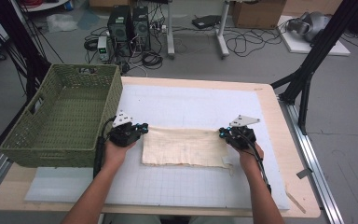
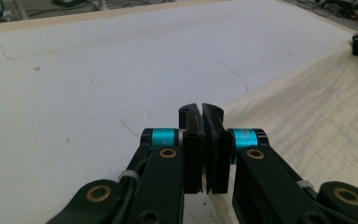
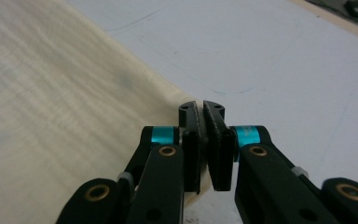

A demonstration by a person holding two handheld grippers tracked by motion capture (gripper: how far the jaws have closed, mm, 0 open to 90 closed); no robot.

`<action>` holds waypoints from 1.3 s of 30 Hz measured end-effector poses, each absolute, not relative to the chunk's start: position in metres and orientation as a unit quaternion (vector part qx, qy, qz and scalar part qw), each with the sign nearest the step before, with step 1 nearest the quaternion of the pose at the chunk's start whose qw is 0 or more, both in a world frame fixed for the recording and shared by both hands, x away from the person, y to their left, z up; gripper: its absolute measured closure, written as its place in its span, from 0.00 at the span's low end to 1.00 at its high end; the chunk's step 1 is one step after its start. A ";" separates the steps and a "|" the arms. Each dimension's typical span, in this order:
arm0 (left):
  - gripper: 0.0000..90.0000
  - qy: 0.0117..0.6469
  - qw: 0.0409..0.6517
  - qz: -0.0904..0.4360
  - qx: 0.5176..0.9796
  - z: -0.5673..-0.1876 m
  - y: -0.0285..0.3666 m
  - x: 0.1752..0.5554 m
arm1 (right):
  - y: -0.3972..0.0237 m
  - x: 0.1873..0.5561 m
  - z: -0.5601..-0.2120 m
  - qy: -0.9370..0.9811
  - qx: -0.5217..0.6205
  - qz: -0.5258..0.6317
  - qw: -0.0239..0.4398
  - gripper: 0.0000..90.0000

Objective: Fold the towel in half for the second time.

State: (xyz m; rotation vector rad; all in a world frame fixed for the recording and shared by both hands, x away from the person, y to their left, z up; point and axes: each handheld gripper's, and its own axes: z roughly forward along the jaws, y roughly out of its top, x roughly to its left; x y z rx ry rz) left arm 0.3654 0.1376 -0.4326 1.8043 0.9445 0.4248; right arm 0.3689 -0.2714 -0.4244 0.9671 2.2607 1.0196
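Now both pinch far corners of folded cream woven cloth (image 1: 185, 146): left gripper (image 1: 143, 127), right gripper (image 1: 222, 132) clamped; lift evenly, keep edge taut.

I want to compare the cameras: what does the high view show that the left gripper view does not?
High view alone: the green basket at the table's left, both forearms, the right tool closed on the cloth's right corner, and the floor with computers and cables. Left gripper view alone: the left tool close up, jaws closed at the cloth's edge. Both share the cream cloth and the white mat.
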 end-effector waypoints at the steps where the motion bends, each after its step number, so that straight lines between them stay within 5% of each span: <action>1: 0.96 0.388 0.502 0.177 0.752 -0.433 0.137 0.365 | -0.271 0.368 -0.424 0.827 0.349 0.366 0.245 0.95; 16: 0.96 0.352 0.512 0.179 0.763 -0.421 0.138 0.335 | -0.278 0.330 -0.418 0.822 0.319 0.397 0.255 0.95; 39: 0.95 0.344 0.498 0.140 0.783 -0.440 0.144 0.297 | -0.286 0.287 -0.432 0.835 0.296 0.416 0.206 0.95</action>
